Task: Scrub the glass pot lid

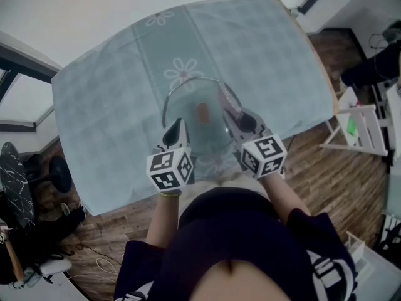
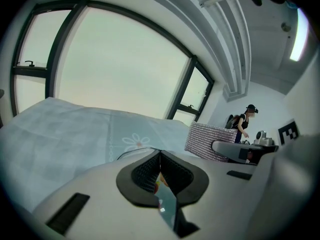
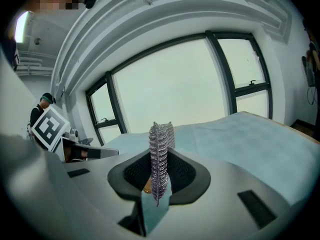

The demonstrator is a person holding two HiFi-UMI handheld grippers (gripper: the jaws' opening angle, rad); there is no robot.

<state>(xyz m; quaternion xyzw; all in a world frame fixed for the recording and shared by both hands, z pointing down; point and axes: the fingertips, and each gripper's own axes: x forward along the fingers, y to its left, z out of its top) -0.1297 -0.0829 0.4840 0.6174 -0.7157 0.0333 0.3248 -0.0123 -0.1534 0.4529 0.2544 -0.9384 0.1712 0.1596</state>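
Hard to trace glass pot lid (image 1: 199, 99) against bench (image 1: 106, 111), centre frame. Clamped at rim by left hand-held gripper (image 1: 177, 124); pinching mesh scourer (image 3: 159, 159) with right hand-held gripper (image 1: 235, 115), both tilted down.

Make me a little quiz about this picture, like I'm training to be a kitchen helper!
1. Pick one: what is the right gripper holding?
A. a yellow sponge
B. a silvery mesh scrubber
C. a spoon

2. True or false: the glass pot lid sits at the far corner of the table, away from both grippers.

3. Fill the gap: the tablecloth has ____ printed on it.

Key
1. B. The right gripper's jaws pinch the scrubber.
2. False. The lid is right between the two grippers, and the left gripper is shut on its rim.
3. Flowers.
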